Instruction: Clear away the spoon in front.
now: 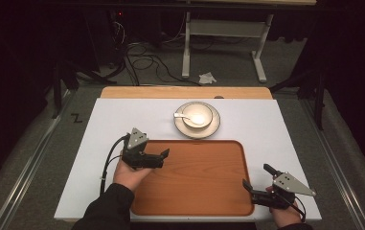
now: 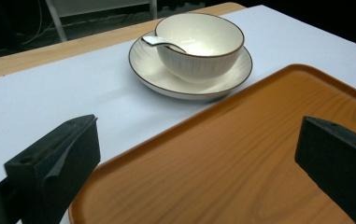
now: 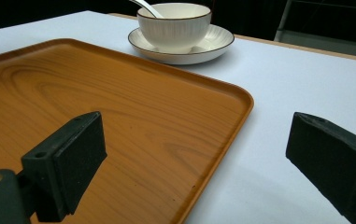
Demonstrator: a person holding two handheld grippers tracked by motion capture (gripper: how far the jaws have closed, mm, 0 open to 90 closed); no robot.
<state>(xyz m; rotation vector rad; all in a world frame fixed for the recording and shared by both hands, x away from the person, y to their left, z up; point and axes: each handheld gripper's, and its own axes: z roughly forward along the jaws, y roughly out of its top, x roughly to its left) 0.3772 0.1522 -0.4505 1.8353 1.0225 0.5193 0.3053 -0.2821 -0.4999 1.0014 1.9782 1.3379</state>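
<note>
while both grippers hover with their jaws wide apart and nothing between them, the wooden tray (image 1: 194,177) lies flat on the white table (image 1: 266,124), along its near edge. the left gripper (image 1: 158,157) sits over the tray's far left corner, one jaw over the white surface and the other over the wood, as the left gripper view shows. the right gripper (image 1: 256,178) is at the tray's near right corner, straddling its right rim, one jaw above the wood and one above the bare table. just beyond the tray's far edge stands a white saucer (image 1: 213,127) with a dark rim, and on it a white bowl (image 1: 197,115) holding a white spoon (image 1: 181,115) whose handle leans out over the bowl's left side. the saucer is close to the tray but not touching it.
</note>
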